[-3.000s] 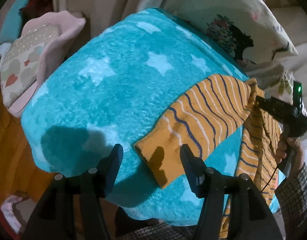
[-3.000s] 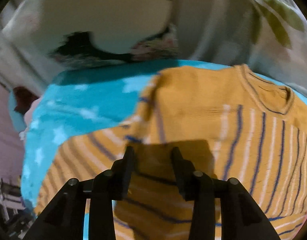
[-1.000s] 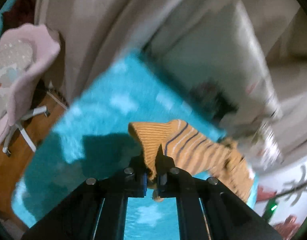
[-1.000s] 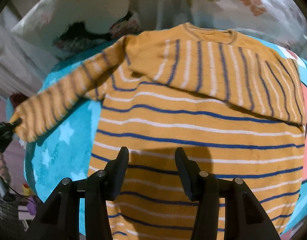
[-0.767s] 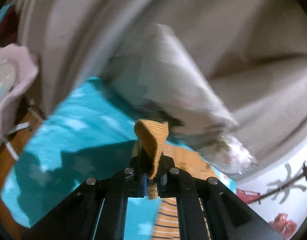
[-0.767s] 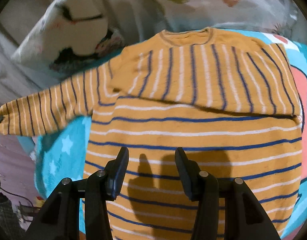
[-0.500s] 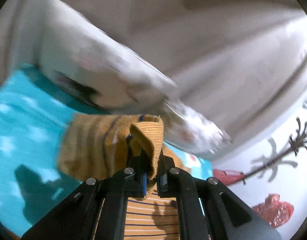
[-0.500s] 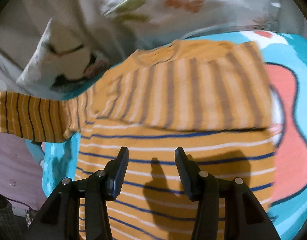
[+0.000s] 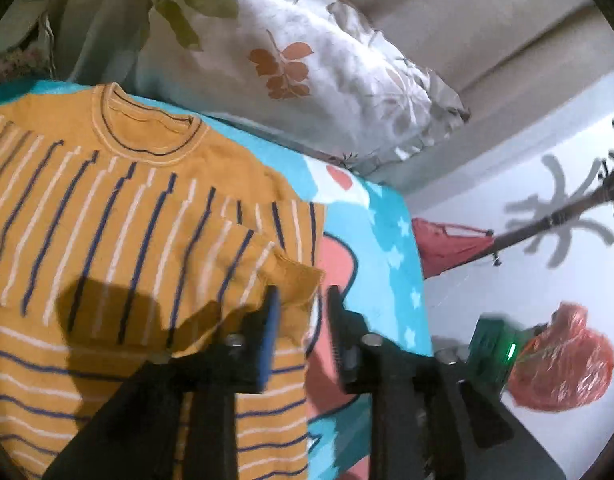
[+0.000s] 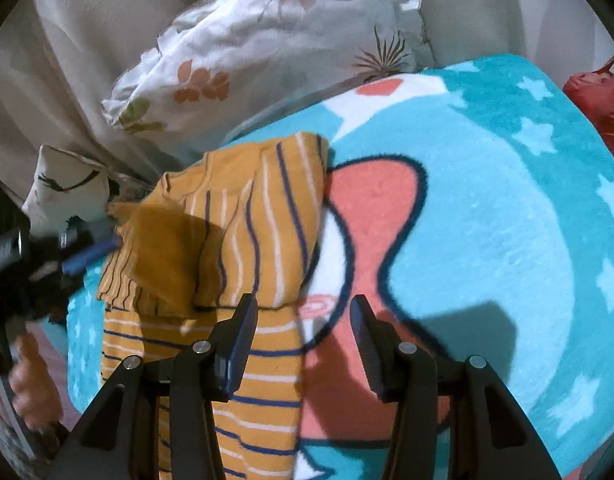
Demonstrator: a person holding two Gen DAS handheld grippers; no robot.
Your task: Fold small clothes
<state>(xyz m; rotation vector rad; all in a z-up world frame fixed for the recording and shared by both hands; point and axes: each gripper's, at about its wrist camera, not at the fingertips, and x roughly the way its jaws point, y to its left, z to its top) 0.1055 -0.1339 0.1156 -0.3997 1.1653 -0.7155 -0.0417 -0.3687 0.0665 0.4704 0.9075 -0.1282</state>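
At the bottom centre of the left wrist view, the left gripper (image 9: 303, 304) has its two fingers apart, with the ribbed cuff (image 9: 297, 280) of a sleeve lying just between and ahead of them; whether the cuff touches the blue-padded left finger cannot be told. The sleeve is laid across the chest of the orange striped sweater (image 9: 107, 220), which fills the left half of that frame, flat on the teal star blanket (image 9: 395, 240). Its round neckline sits in the upper left. A dark shadow of the tool falls on the lower left of the knit.

In the right wrist view, the right gripper (image 10: 303, 324) stands at the bottom centre with its fingers wide apart and nothing between them. Its left finger hangs over the sweater's right edge (image 10: 267, 340), and its right finger over a pink patch of the blanket's printed figure (image 10: 371, 200). The sweater occupies the left centre of this frame, with the folded sleeve bunched on top. At the far left edge the other tool and a hand (image 10: 27, 380) are blurred.

Farther back, a white leaf-print pillow (image 9: 307, 72) leans at the top of both frames, touching the blanket's far edge. A red bag (image 9: 451, 244) hangs at the right in the left wrist view.
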